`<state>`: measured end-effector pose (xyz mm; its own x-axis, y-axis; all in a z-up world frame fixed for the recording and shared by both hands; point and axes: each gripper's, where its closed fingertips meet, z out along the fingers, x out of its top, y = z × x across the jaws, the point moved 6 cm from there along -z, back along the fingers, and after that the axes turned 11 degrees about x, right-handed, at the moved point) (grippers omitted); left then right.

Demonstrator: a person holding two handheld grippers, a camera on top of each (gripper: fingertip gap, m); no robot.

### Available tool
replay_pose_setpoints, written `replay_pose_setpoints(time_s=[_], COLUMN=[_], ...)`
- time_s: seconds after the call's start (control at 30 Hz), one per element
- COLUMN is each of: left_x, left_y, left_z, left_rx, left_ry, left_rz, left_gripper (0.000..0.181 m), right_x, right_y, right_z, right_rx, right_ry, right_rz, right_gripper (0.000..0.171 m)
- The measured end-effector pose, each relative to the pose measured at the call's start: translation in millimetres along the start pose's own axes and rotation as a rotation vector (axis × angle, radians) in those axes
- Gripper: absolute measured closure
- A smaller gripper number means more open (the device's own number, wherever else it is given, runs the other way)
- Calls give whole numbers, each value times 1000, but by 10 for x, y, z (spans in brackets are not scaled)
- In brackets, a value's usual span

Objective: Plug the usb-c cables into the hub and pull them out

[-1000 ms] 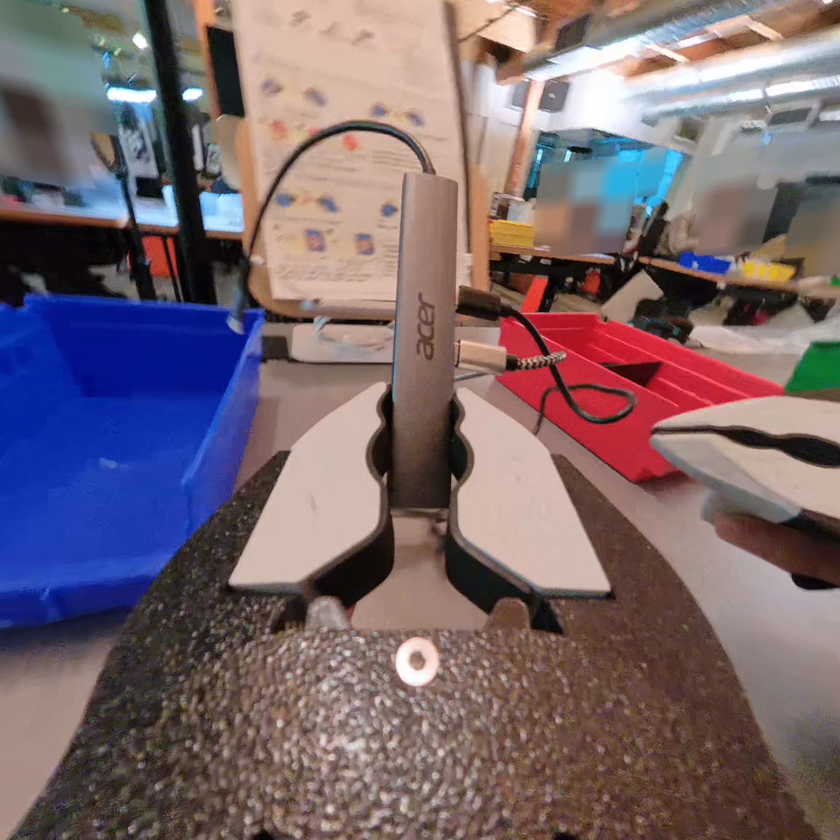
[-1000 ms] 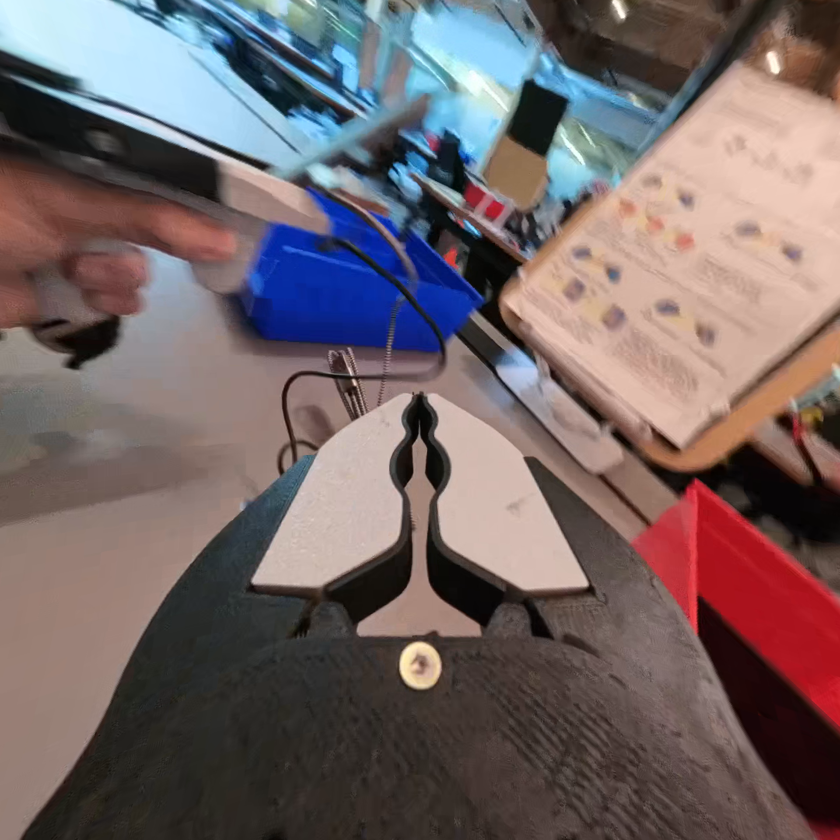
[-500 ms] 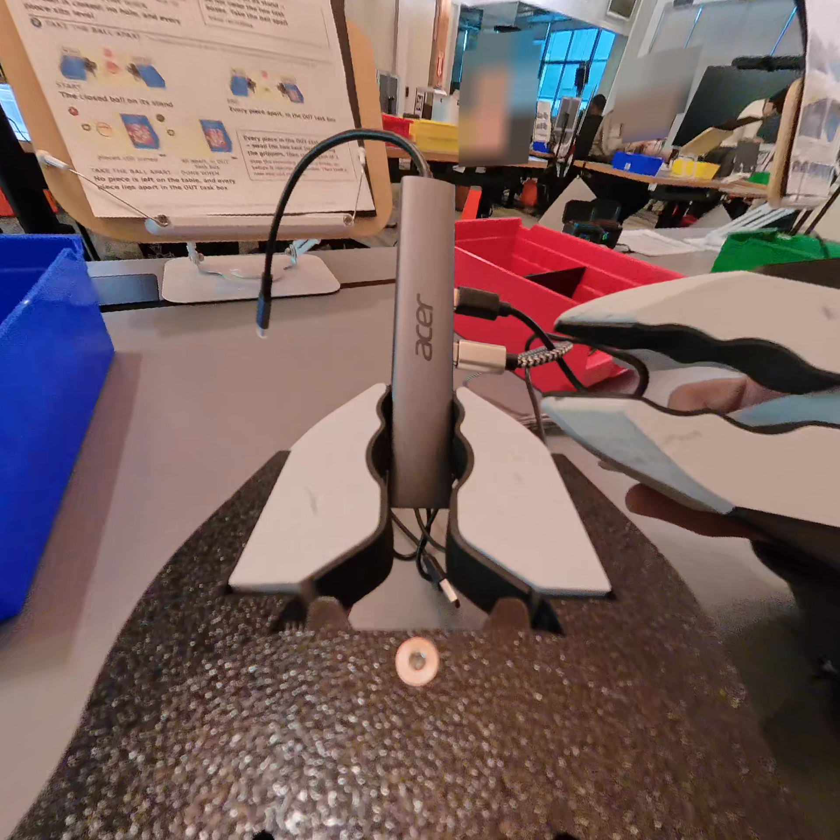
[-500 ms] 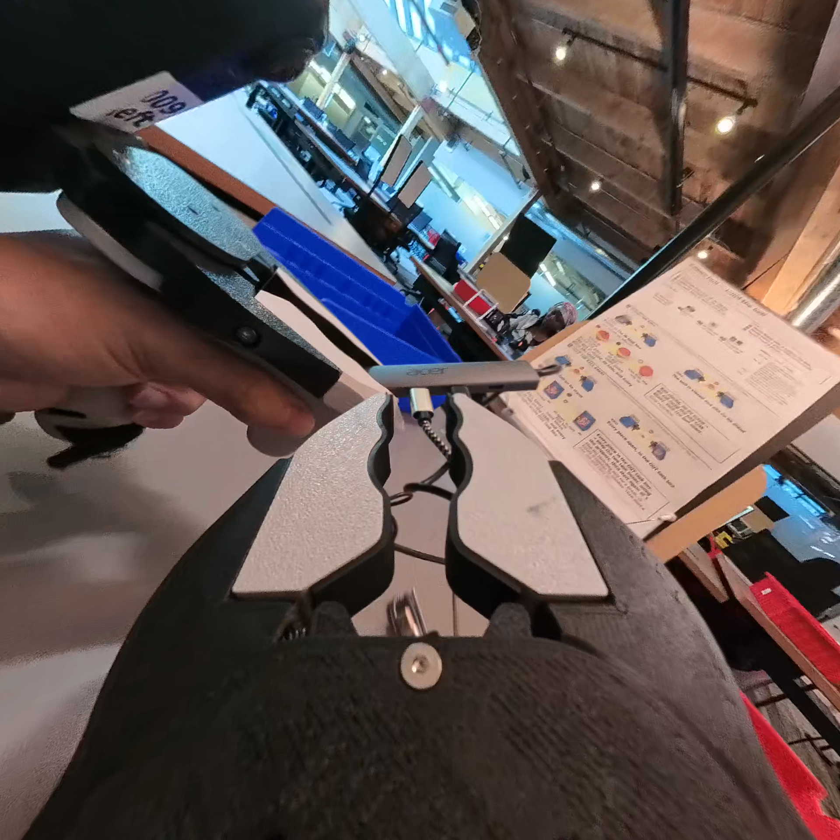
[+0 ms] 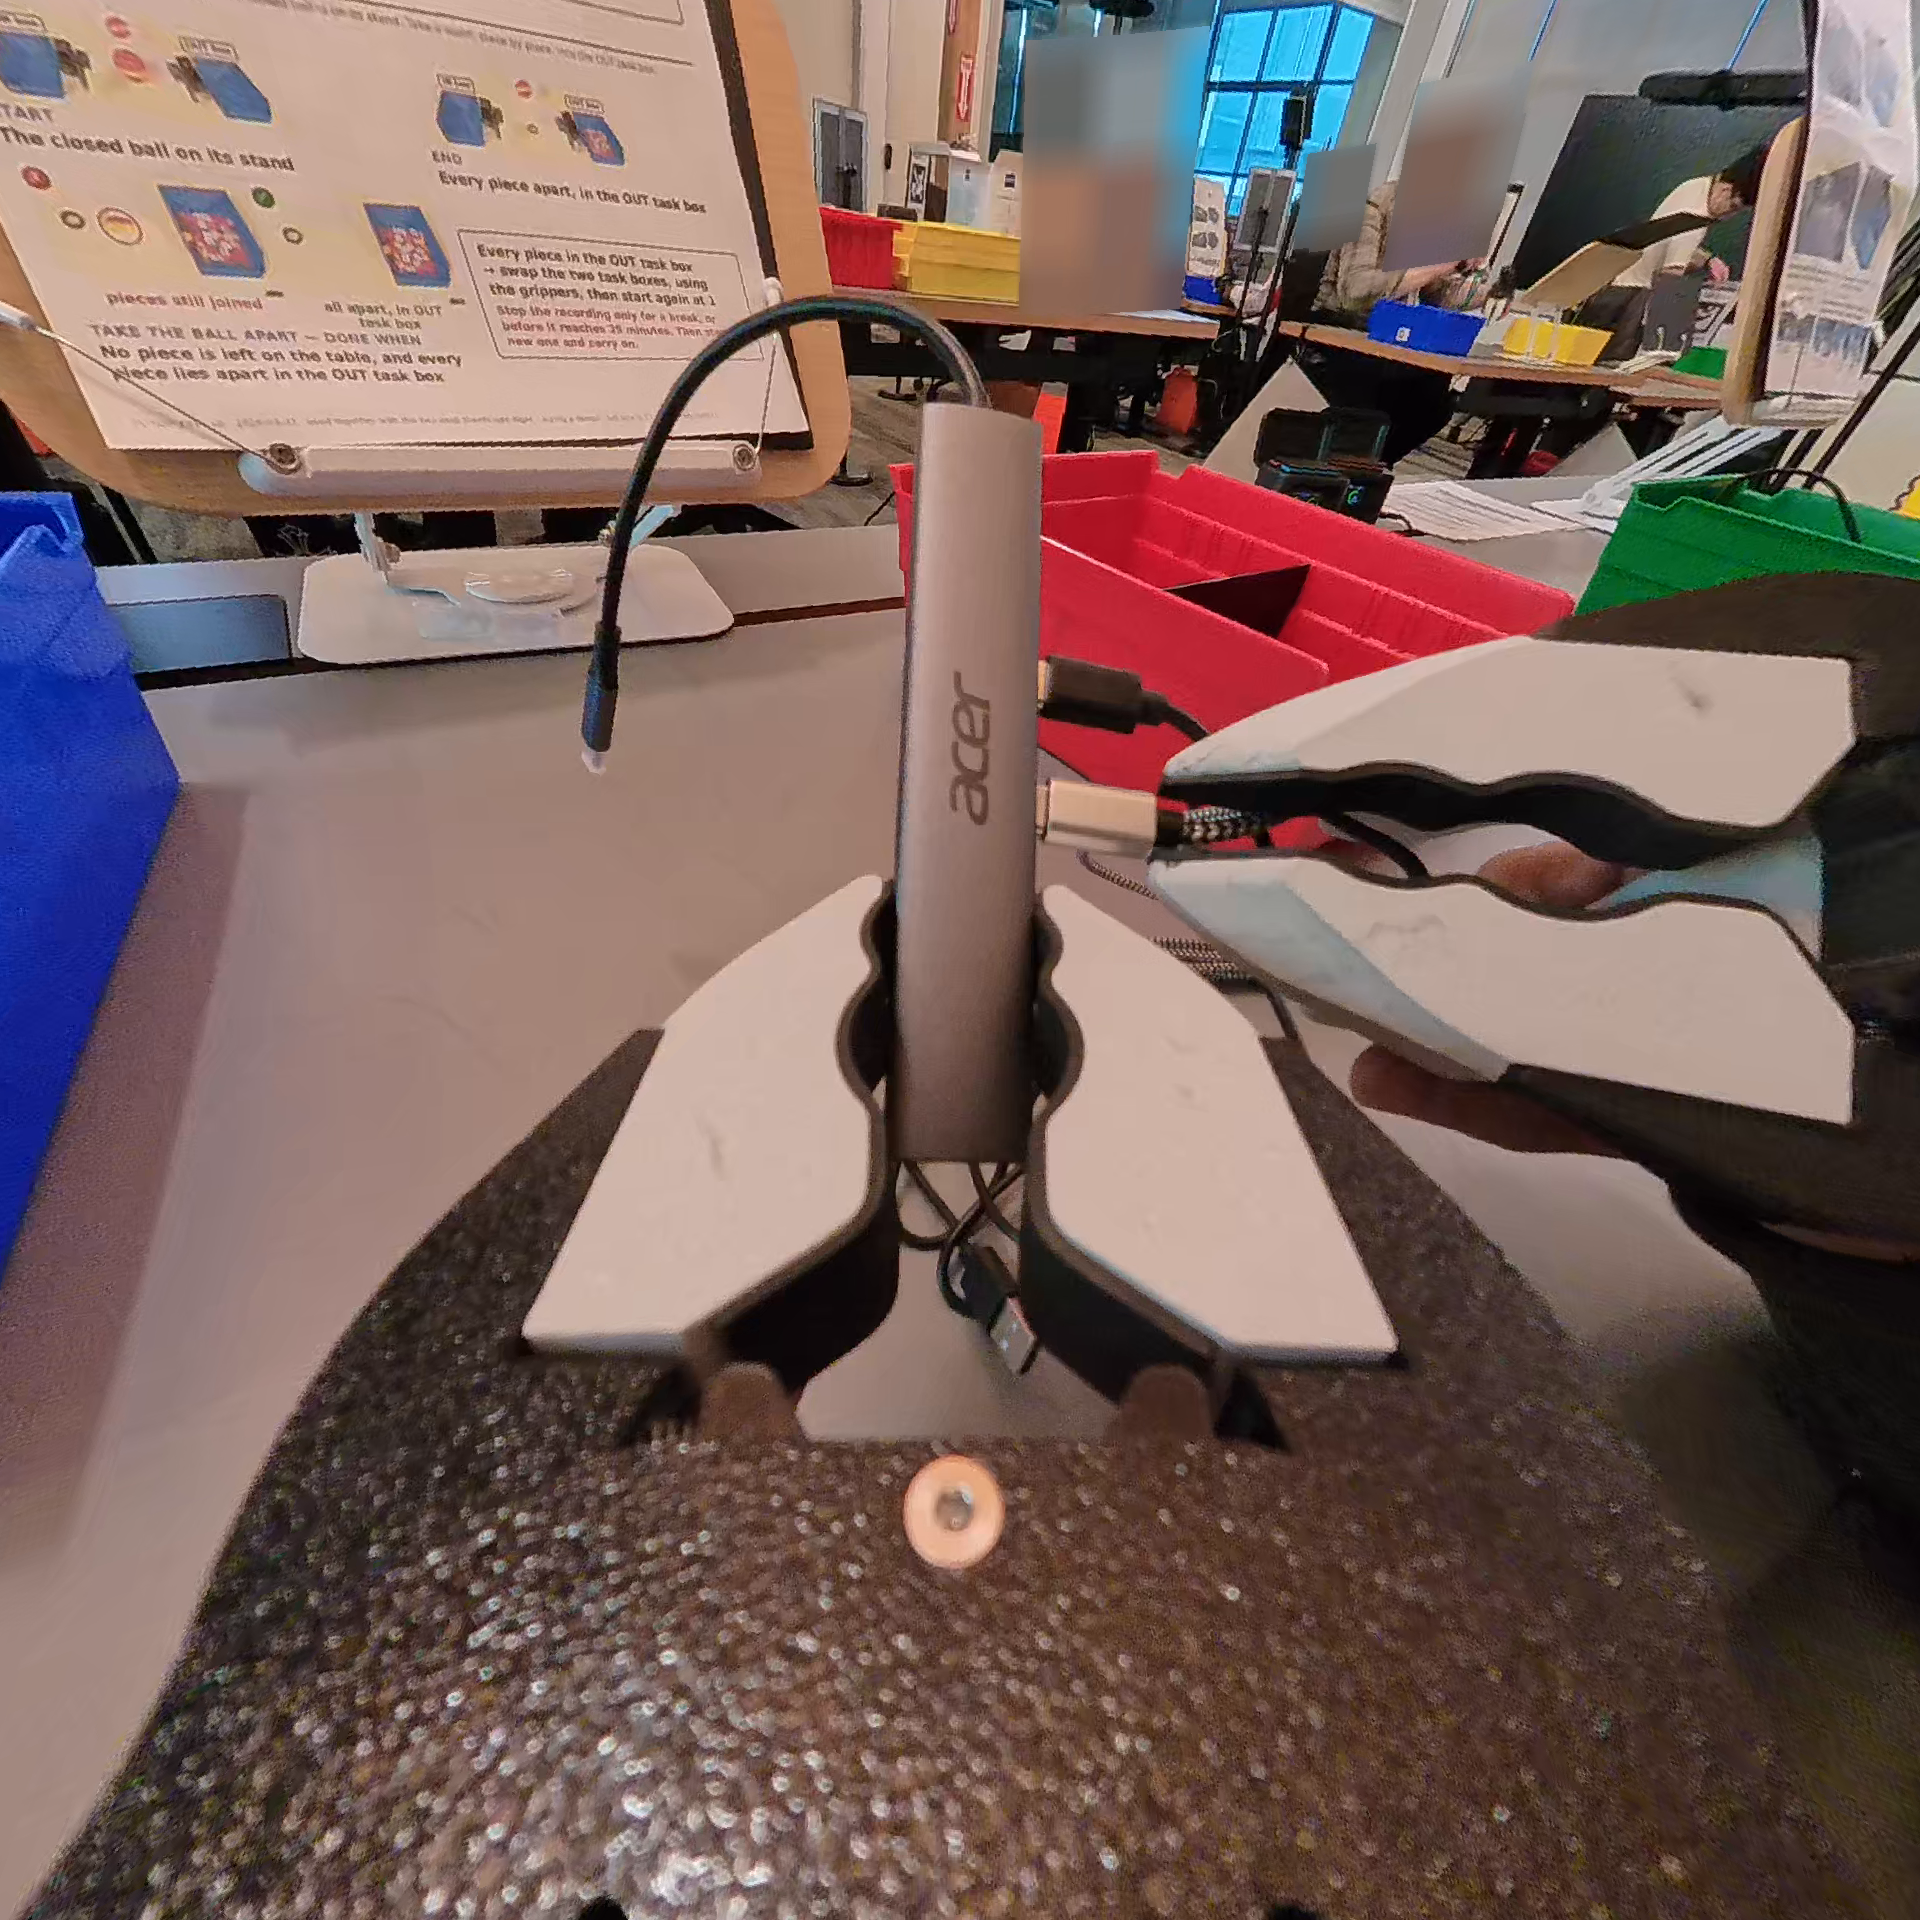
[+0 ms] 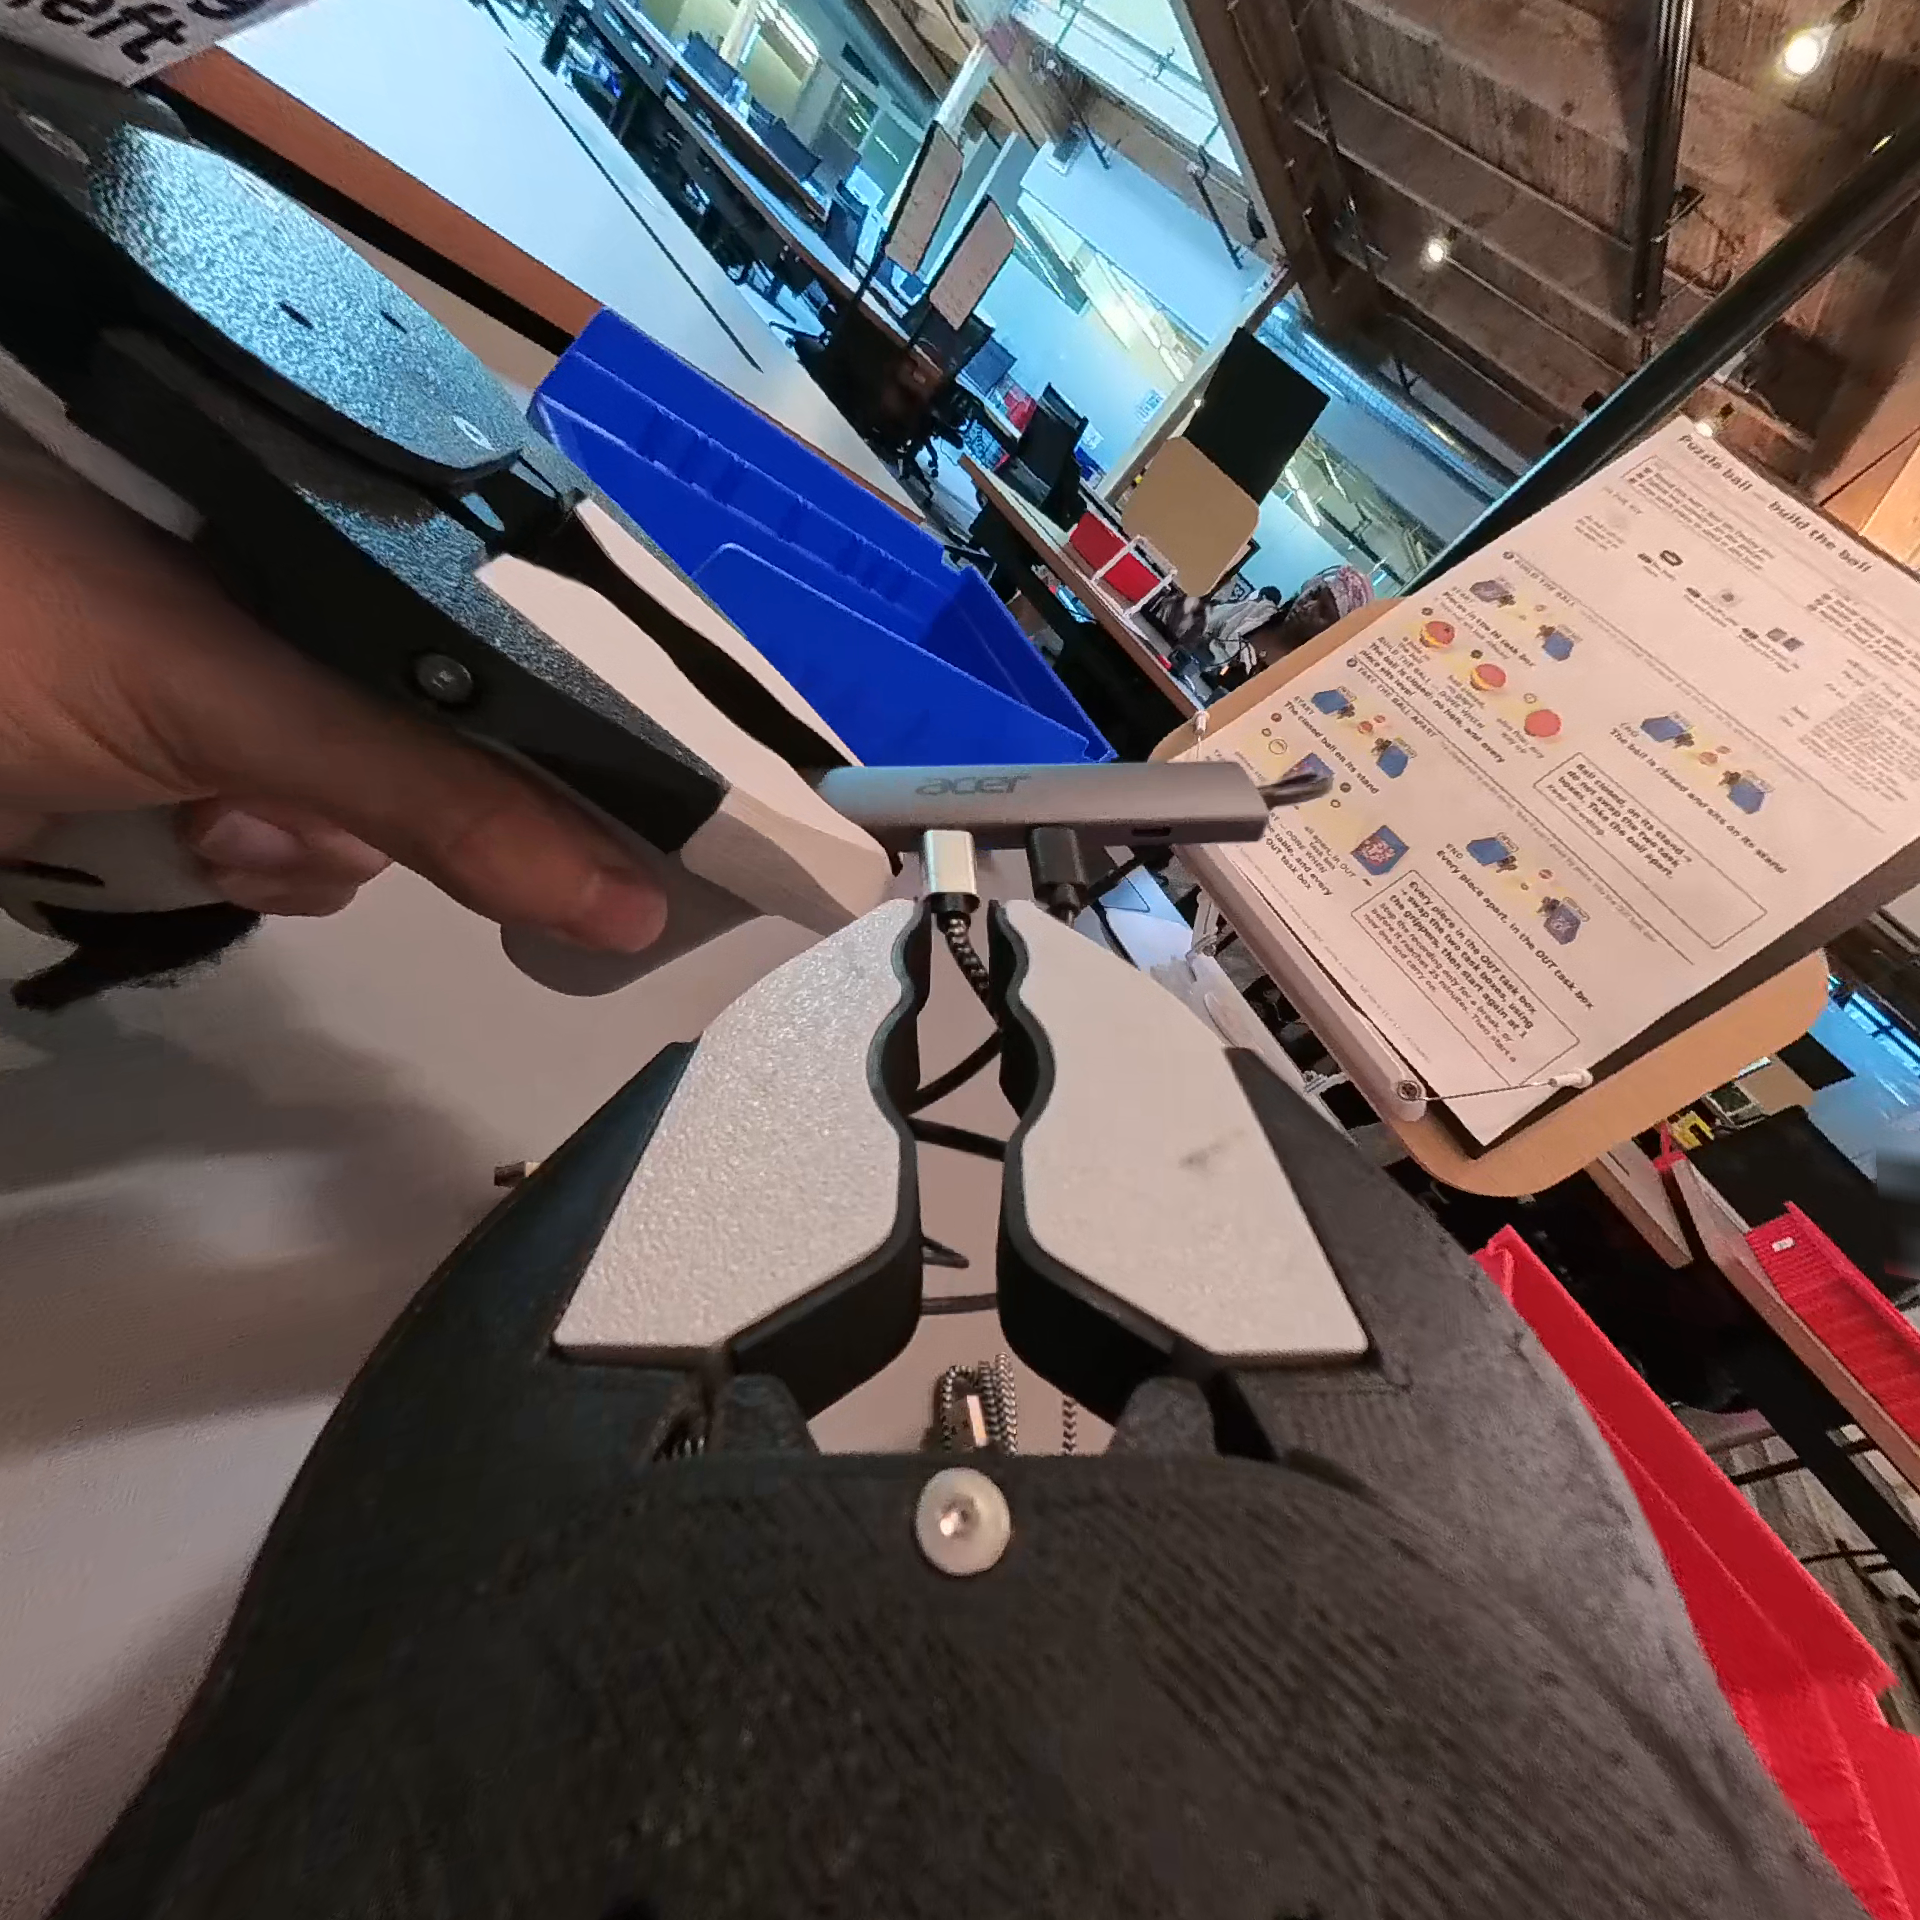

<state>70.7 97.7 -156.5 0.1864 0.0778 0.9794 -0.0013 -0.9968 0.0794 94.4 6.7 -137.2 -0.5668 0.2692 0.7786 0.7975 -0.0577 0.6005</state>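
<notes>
My left gripper (image 5: 961, 904) is shut on the lower end of a grey USB hub (image 5: 966, 727) and holds it upright above the table. A black plug (image 5: 1091, 691) and a silver plug (image 5: 1096, 816) sit in the hub's right side. My right gripper (image 5: 1164, 826) comes in from the right, its fingertips closed on the braided cable (image 5: 1216, 826) just behind the silver plug. In the right wrist view the hub (image 6: 1039, 795) lies across the top of my right gripper (image 6: 948, 920), with the braided cable (image 6: 961, 961) between its tips. The hub's own black lead (image 5: 623, 582) arcs over and hangs free.
A blue bin (image 5: 62, 810) stands on the left, a red bin (image 5: 1195, 582) behind the hub, and a green bin (image 5: 1745, 551) at the far right. An instruction sheet on a stand (image 5: 416, 208) stands at the back. Loose cable ends (image 5: 997, 1309) lie on the grey table (image 5: 468, 883). Both grippers' tips are close together, under 4 cm apart.
My right gripper has moved in from the right, opened, and closed on the braided cable behind the silver plug. The left gripper has kept hold of the hub while swinging round.
</notes>
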Motion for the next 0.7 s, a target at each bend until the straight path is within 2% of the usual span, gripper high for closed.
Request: replay_pose_setpoints(time_s=[0.43,0.7], left_x=[-16,-33], left_y=[-2,-8], left_z=[9,16], left_rx=[0,-4], left_ry=[-13,-17], left_rz=[12,-5], left_gripper=[159,159], right_x=[-52,-31], right_y=[-20,-21], right_z=[34,47], right_rx=[12,-5], right_ry=[63,41], right_rz=[69,72], right_gripper=[158,154])
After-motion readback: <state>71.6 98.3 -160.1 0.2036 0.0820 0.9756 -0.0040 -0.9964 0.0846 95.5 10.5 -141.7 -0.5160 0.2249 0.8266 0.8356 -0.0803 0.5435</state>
